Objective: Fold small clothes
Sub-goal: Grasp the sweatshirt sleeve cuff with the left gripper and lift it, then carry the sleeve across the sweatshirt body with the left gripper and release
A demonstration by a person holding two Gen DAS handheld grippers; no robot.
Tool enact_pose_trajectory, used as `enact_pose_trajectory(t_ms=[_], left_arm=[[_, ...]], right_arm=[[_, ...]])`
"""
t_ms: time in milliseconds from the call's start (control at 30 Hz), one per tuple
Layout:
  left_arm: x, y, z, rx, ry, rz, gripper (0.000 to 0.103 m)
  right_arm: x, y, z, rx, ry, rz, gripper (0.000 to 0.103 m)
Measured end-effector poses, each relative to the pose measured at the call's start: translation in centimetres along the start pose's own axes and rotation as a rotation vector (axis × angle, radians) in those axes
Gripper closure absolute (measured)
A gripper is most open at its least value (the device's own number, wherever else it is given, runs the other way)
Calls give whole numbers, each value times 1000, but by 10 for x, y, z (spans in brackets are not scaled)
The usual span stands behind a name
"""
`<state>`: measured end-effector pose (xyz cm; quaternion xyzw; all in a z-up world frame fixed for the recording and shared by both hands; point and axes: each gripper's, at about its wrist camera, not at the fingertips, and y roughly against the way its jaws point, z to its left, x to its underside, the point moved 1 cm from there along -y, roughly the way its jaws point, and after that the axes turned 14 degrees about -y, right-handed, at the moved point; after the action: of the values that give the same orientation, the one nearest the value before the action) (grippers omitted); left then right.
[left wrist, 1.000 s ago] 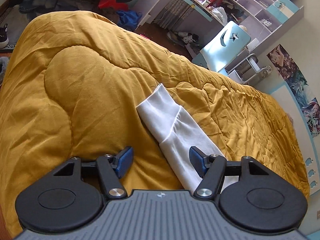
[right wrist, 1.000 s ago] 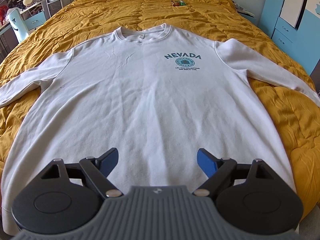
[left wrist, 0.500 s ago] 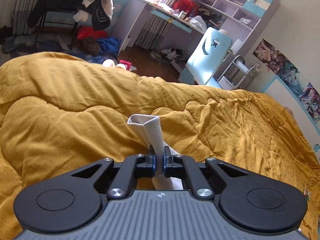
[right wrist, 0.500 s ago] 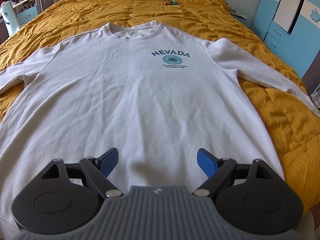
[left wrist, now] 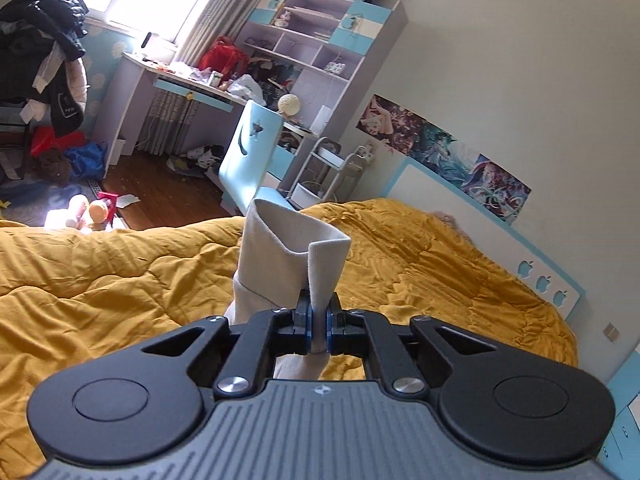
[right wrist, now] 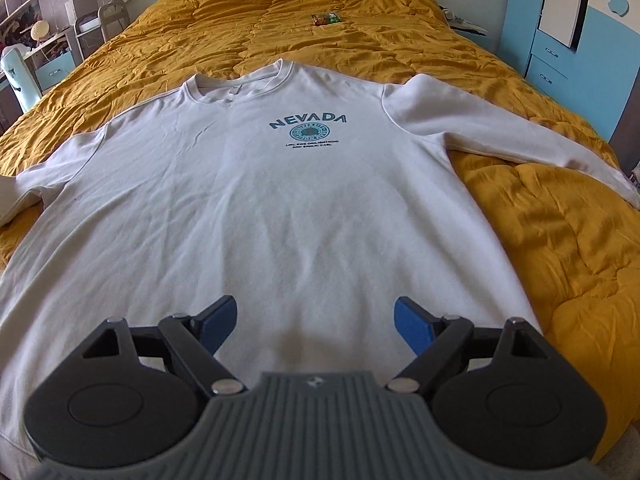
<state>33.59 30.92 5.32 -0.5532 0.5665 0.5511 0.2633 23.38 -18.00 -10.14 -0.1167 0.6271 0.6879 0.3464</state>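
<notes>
The left gripper (left wrist: 318, 330) had its fingers pinched tight on the sleeve cuff (left wrist: 294, 252), held clear above the yellow duvet (left wrist: 100, 292). The sweatshirt (right wrist: 256, 208) lay flat, collar pointing away, so that sleeve likely had to swing inward across the chest. The right gripper (right wrist: 314, 326) hovered over the hem, fingers wide, holding nothing. Only the right view showed the body; only the left showed the grip.

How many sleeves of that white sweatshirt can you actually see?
2. One sleeve lies stretched out on the yellow quilt; the other sleeve's cuff is pinched up in the left hand-held gripper.
</notes>
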Motion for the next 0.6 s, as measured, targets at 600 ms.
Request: enact_pose_trajectory(t_ms=[600], left_arm=[[75, -2, -255, 328, -184, 99, 97]], right_arm=[[-51, -67, -55, -239, -18, -57, 21]])
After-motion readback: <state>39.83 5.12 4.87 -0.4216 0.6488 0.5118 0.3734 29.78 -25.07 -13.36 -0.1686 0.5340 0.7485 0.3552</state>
